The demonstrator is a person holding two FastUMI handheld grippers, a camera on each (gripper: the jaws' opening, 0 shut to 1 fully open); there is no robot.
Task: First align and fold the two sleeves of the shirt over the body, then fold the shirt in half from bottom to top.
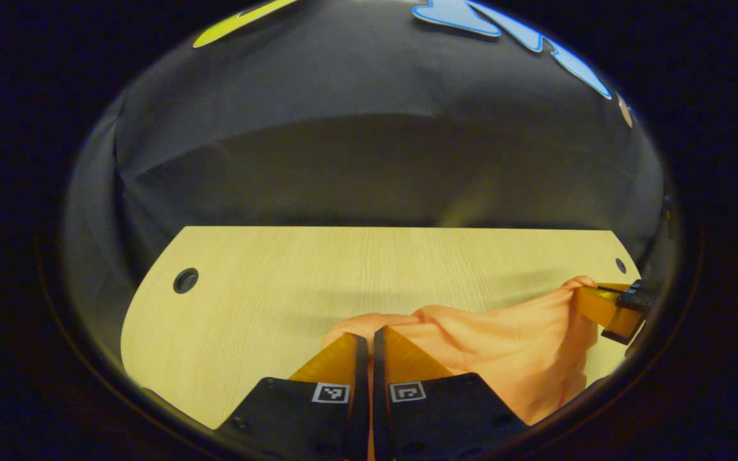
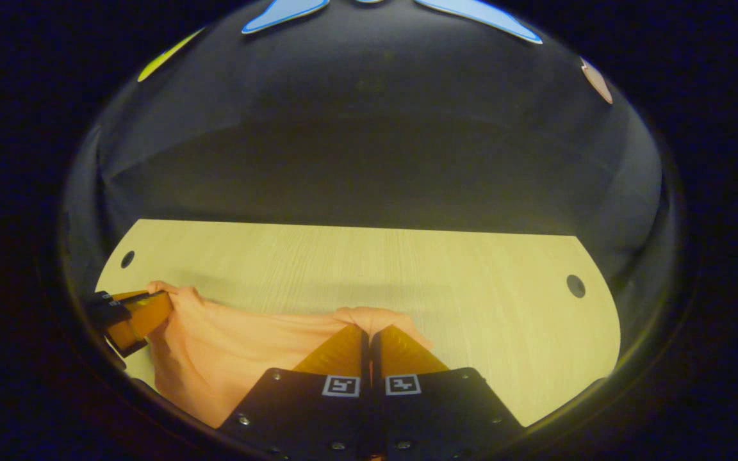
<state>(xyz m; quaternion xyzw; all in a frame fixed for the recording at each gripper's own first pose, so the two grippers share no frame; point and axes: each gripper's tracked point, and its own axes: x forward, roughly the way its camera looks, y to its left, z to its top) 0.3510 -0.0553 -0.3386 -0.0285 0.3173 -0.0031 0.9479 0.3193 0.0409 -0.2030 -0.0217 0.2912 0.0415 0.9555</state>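
An orange shirt [image 1: 503, 346] hangs stretched between the two grippers above a light wooden table [image 1: 279, 288]. My left gripper [image 1: 369, 336] is shut on one end of the cloth, which bunches around its tips. In the right gripper view my right gripper [image 2: 369, 334] is shut on the other end of the shirt [image 2: 247, 352]. Each gripper also appears far off in the other's view: the right gripper [image 1: 590, 298] at the right edge, the left gripper [image 2: 161, 301] at the left edge, both pinching cloth. The shirt sags between them; its sleeves cannot be made out.
The table [image 2: 471, 307] has a round cable hole near each far corner [image 1: 185, 280] [image 2: 575, 285]. Black cloth wall stands right behind the table's far edge. Bare tabletop stretches beyond the shirt.
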